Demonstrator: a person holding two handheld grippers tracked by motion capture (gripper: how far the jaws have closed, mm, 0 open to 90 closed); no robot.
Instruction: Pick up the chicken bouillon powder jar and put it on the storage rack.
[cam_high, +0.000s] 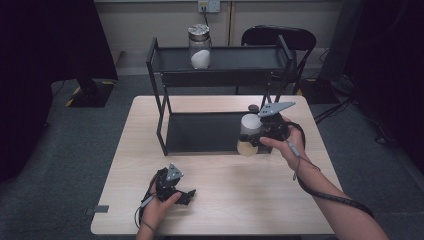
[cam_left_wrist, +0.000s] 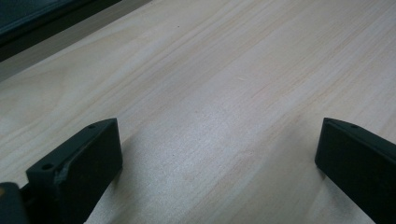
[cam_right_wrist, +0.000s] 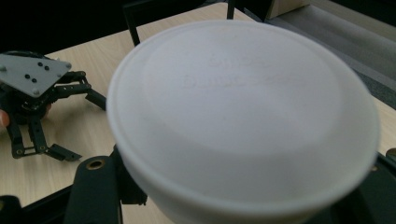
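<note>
Pinching the white-lidded translucent plastic jar (cam_high: 248, 135) low on its side, the right gripper (cam_high: 257, 138) holds it above the pale wooden table (cam_high: 240, 200), beside the black metal two-tier shelf (cam_high: 220, 80). Gripped so low, it could tip or clip the shelf frame. The left gripper (cam_high: 186, 196) rests spread and empty.

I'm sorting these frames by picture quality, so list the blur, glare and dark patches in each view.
High view: sharp on the table, with both side edges of the frame black. Left gripper view: soft sheen on the wood, and the jaws cast a shadow beside them. Right gripper view: the white lid of the held jar sits too close and is blurred, while the left gripper farther off is sharper.
</note>
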